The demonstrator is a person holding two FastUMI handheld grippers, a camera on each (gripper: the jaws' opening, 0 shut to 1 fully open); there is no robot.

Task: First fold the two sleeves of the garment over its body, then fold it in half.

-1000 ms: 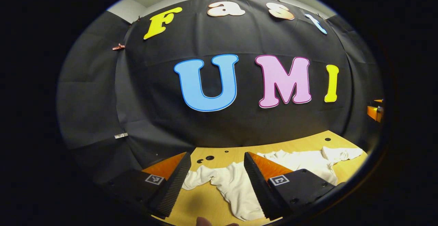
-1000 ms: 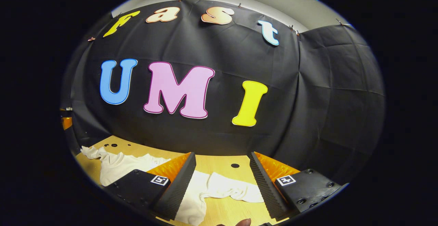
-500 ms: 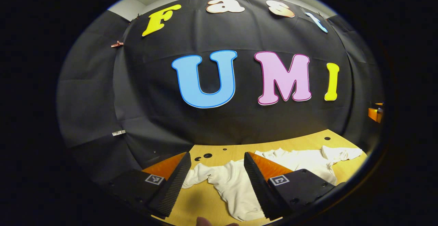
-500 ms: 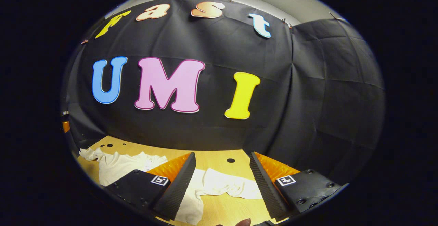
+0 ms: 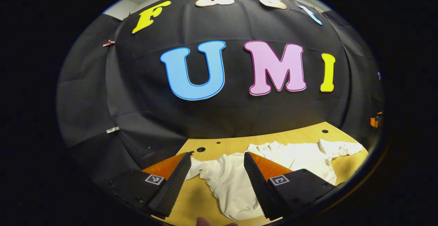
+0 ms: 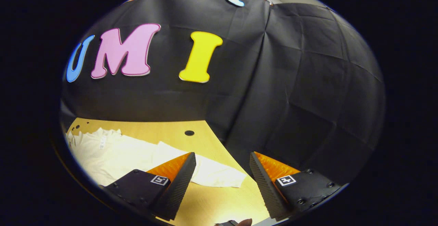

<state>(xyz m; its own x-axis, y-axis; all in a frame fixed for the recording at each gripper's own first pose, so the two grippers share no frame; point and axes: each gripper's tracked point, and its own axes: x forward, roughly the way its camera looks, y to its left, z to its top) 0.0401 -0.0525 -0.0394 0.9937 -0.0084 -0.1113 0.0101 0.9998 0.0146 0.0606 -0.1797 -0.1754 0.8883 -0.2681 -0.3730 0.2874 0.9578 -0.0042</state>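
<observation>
A white T-shirt (image 5: 294, 157) lies crumpled across the wooden table (image 5: 205, 198). In the left gripper view its near sleeve (image 5: 219, 174) sits between and just beyond my left gripper (image 5: 216, 159), whose fingers are wide apart and hold nothing. In the right gripper view the white T-shirt (image 6: 113, 150) spreads to the left, and its sleeve (image 6: 219, 176) reaches toward the gap of my right gripper (image 6: 222, 159), which is open and above the wood. A small part of the other gripper (image 5: 375, 120) appears at the far right of the left gripper view.
The table (image 6: 219, 202) has small dark holes (image 6: 189, 133) near its back edge. The black cloth wall (image 6: 291, 99) rises right behind the table and bends round its right end. A fingertip (image 5: 204, 222) of the holding hand shows at the bottom.
My right gripper has swung right and tipped down; the shirt now lies to its left. My left gripper has tilted down a little, so more of the shirt shows.
</observation>
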